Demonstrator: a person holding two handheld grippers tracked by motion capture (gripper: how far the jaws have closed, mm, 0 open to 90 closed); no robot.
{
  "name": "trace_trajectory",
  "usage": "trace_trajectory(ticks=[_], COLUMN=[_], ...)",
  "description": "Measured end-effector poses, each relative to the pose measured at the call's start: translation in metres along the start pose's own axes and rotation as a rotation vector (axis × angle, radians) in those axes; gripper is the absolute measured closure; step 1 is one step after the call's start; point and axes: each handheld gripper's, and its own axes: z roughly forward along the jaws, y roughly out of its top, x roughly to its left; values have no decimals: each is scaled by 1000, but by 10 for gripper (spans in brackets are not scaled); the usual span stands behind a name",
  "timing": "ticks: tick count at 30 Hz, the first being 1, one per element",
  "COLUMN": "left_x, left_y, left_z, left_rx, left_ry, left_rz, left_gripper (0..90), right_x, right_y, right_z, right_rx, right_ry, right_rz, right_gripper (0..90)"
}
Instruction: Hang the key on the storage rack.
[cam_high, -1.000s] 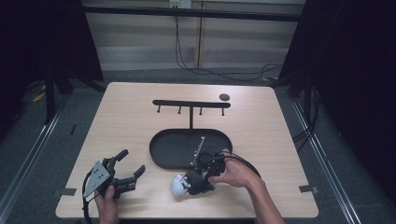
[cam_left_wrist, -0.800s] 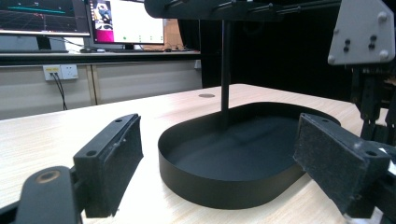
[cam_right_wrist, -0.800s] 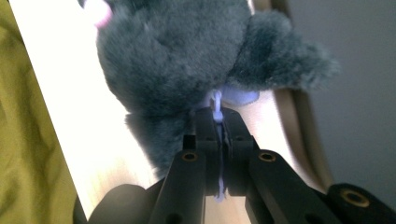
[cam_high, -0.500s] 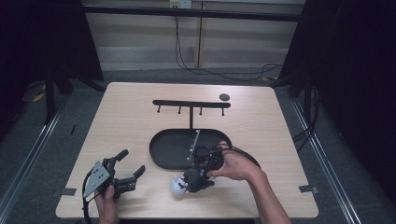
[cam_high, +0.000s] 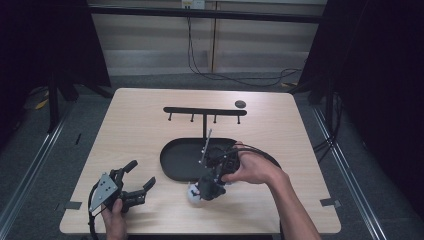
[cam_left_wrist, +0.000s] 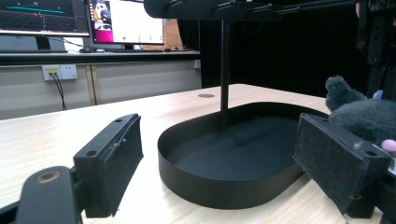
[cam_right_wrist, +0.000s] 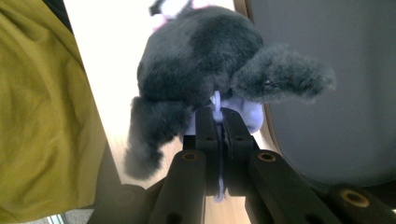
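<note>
Right gripper view: the right tongs (cam_right_wrist: 219, 122) are pinched tight on the lilac loop of a grey plush toy (cam_right_wrist: 210, 60), likely for hanging on the black hook rack (cam_high: 204, 111). The toy dangles above the pale wooden surface (cam_high: 130, 130), beside the black oval tray (cam_high: 172, 165). The left tongs (cam_high: 139, 176) gape empty.

Wood table (cam_high: 140, 130): black tray (cam_high: 172, 160), small disc (cam_high: 240, 104).
</note>
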Motion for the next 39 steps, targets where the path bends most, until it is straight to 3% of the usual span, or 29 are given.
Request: trace_trajectory(ticks=[15,21,31,39], left_x=[0,0,0,0], left_y=[0,0,0,0], left_z=[0,0,0,0], left_rx=[1,-1,0,0], left_ry=[1,0,1,1], left_rz=[0,0,-1,-1], left_gripper=[152,151,151,152], right_x=[3,-3,-14,-31], right_y=[13,20,29,39], right_z=[-36,-50,-67,-76], right_rx=[23,16,23,46], right_ry=[-18,-1,-33,-51], right_rz=[-32,-36,-61,-61], right_gripper=[879,879,879,879])
